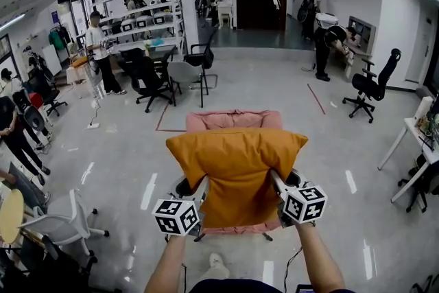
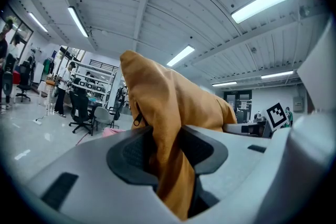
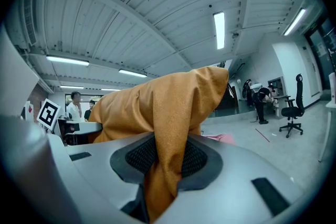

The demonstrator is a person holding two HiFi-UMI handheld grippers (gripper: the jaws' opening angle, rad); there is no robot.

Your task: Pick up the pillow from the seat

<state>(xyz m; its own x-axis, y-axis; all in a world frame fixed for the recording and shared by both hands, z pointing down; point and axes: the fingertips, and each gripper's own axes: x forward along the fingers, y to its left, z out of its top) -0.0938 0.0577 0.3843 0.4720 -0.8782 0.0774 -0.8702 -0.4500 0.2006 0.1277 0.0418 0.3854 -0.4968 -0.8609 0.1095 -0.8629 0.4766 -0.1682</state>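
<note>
Mostly hidden: pink seat (behind the pillow).

Bright, even light on my feeds, ceiling tube lights blown out white at upper right of the left gripper view, pale glare streaks on glossy floor, pillow weave crisp, heavy fisheye bending, dark vignetted corners

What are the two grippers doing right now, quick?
Left gripper: jaws shut on the orange pillow.
Right gripper: jaws shut on the same pillow.
</note>
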